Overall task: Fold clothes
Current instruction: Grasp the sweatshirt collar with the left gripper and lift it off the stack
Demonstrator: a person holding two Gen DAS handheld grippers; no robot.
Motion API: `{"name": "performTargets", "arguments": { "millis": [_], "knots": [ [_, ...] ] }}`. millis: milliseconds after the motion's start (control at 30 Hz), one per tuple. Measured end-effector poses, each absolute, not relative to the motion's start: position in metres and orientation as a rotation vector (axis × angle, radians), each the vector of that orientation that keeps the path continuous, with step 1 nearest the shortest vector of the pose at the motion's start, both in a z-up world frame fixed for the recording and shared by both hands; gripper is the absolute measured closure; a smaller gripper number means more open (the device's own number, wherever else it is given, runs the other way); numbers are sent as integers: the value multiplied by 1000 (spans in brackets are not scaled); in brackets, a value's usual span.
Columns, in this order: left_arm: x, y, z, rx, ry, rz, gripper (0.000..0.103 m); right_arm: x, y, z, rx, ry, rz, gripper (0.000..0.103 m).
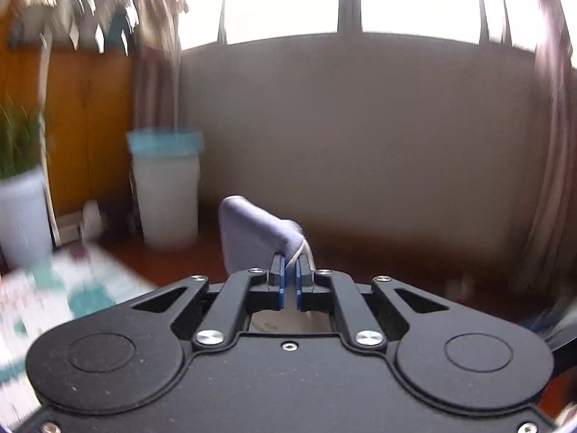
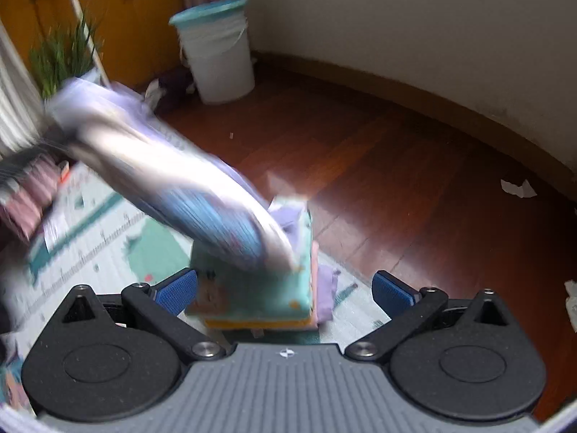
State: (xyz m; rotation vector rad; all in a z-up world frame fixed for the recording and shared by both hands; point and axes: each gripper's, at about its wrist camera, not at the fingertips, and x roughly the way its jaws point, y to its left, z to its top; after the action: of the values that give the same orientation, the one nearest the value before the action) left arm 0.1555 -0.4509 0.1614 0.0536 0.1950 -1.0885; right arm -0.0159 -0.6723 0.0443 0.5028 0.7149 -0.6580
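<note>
In the left wrist view my left gripper [image 1: 289,265] is shut on a fold of lavender cloth [image 1: 252,232] that rises up and to the left beyond its blue pads, held high and facing a wall. In the right wrist view that lavender garment [image 2: 162,166] stretches, blurred, from the upper left down onto a stack of folded clothes [image 2: 259,285], teal on top with orange, pink and purple layers beneath. My right gripper [image 2: 285,290] stands open above a patterned mat [image 2: 108,238], its blue pads on either side of the stack's near end, not touching it.
A white bin with a teal liner [image 2: 220,50] stands by the beige wall, also seen as the bin [image 1: 167,195]. A green plant in a white pot [image 1: 21,195] is at left. Red wood floor [image 2: 414,180] with paper scraps [image 2: 517,188] lies right. Pink folded items [image 2: 29,195] sit at left.
</note>
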Motion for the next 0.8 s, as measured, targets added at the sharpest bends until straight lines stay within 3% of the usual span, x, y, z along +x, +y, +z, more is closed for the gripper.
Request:
{"name": "performTargets", "arguments": {
  "millis": [133, 267, 333, 500, 800],
  "knots": [
    [122, -376, 246, 102, 21, -1024, 100, -22, -659, 67, 583, 608, -626, 1],
    [92, -311, 285, 334, -45, -953, 100, -16, -630, 90, 636, 536, -542, 0],
    [73, -285, 280, 586, -94, -856, 100, -7, -610, 100, 648, 518, -474, 0],
    [44, -196, 253, 918, -81, -680, 100, 26, -544, 121, 624, 528, -241, 0],
    [-3, -45, 228, 933, 10, -639, 99, 97, -383, 151, 431, 512, 417, 1]
  ]
}}
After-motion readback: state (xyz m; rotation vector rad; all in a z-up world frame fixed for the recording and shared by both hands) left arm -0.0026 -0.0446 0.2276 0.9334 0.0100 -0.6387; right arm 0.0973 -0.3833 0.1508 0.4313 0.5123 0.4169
